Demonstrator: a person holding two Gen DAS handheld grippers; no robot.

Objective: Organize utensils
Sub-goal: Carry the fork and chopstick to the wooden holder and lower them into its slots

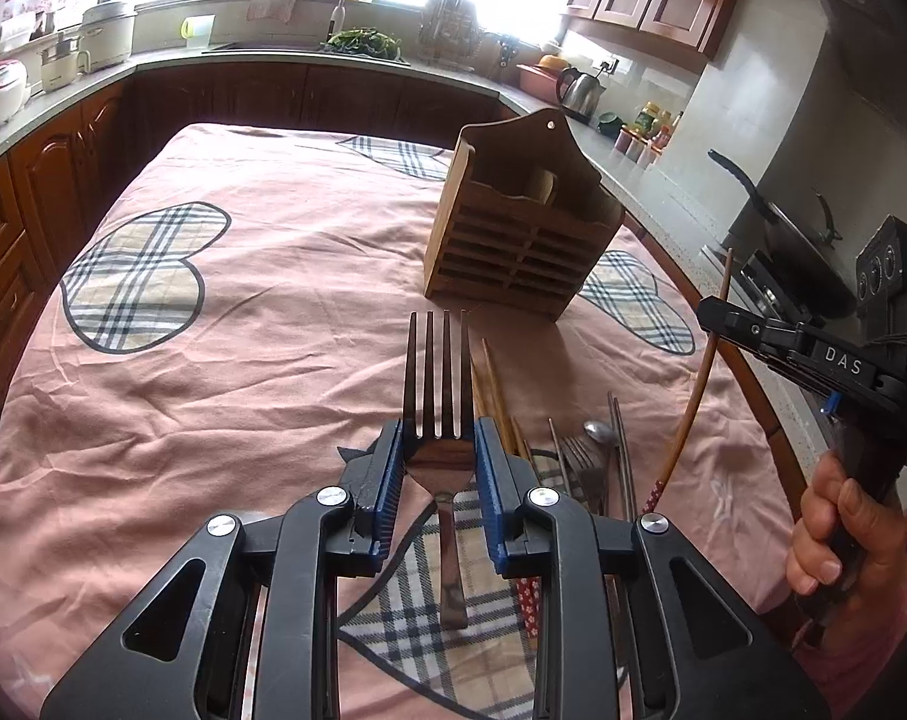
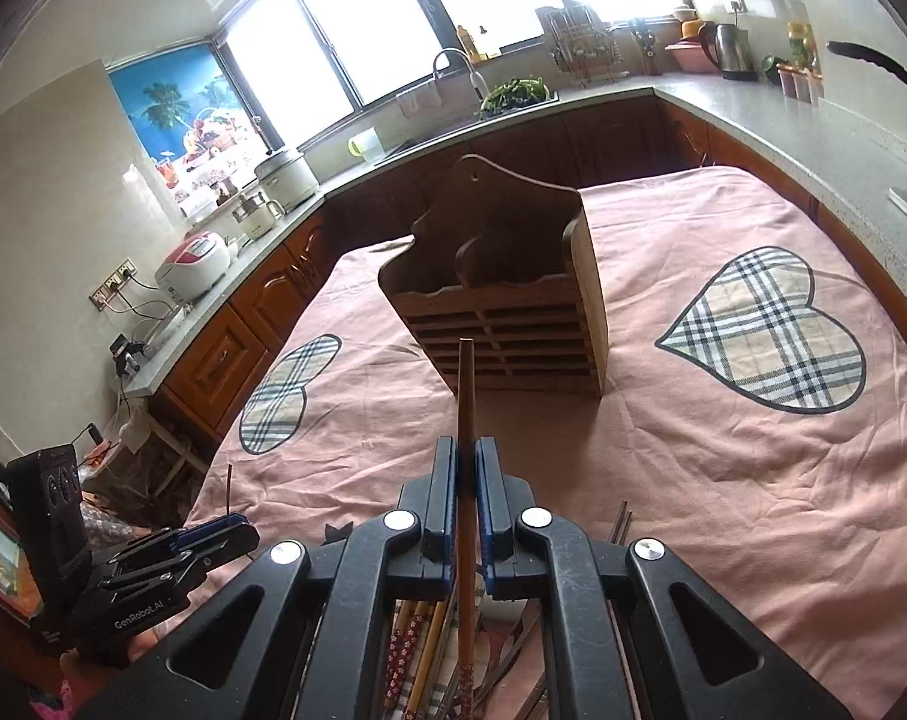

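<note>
My left gripper (image 1: 438,441) is shut on a metal fork (image 1: 439,378), tines pointing away toward the wooden utensil holder (image 1: 516,228). The holder stands upright on the pink tablecloth (image 1: 243,312) with a wooden piece in its back slot. My right gripper (image 2: 465,456) is shut on a brown chopstick (image 2: 465,384) that points at the holder (image 2: 501,300). In the left wrist view the right gripper (image 1: 717,315) holds that chopstick (image 1: 693,396) at the right. Loose chopsticks, forks and a spoon (image 1: 600,433) lie on the cloth below.
The table sits inside a U-shaped kitchen counter (image 1: 261,57) with rice cookers, a sink, a kettle (image 1: 579,90) and a pan (image 1: 771,210) on a stove at the right. More utensils lie under the right gripper (image 2: 429,648).
</note>
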